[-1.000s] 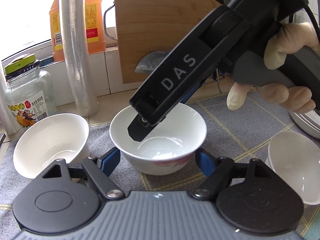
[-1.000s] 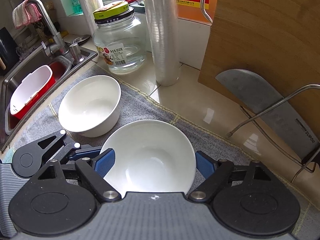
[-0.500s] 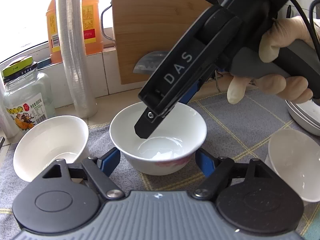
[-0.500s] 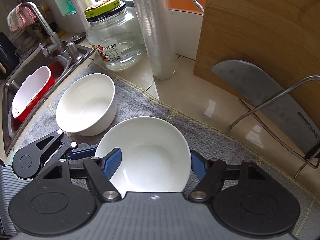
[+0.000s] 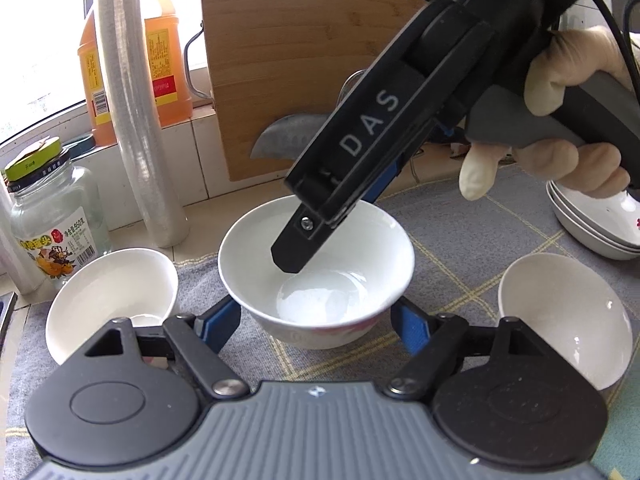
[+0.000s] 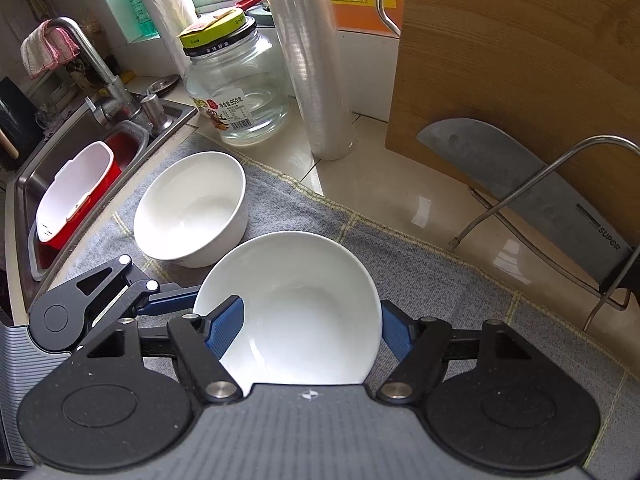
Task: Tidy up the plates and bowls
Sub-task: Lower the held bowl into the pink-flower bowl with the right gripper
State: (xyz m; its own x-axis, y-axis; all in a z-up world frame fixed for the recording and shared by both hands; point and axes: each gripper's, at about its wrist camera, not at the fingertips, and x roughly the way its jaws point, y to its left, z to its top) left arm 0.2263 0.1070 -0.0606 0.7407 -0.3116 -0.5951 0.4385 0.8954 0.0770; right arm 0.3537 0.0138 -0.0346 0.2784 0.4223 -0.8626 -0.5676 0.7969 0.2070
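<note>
A white bowl (image 5: 316, 268) (image 6: 292, 308) sits on the grey checked mat. My left gripper (image 5: 316, 316) is open, its blue fingers on either side of the bowl's base. My right gripper (image 6: 312, 320) comes down from above: one finger (image 5: 296, 248) is inside the bowl, the other outside the far rim, so the jaws straddle the wall. I cannot tell whether they press it. A second white bowl (image 5: 112, 296) (image 6: 192, 208) stands left of it. A third white bowl (image 5: 568, 316) lies tilted at the right. Stacked plates (image 5: 592, 224) are at the far right.
A glass jar (image 6: 236, 88), a roll of cling film (image 6: 308, 56), an orange bottle (image 5: 160, 68), a wooden cutting board (image 6: 520, 60) and a cleaver (image 6: 532, 184) on a wire rack line the back. A sink (image 6: 60, 184) with a red-and-white tub lies left.
The right gripper has slid along the bowl's rim and dipped deeper inside. The left gripper has stayed around the bowl's base.
</note>
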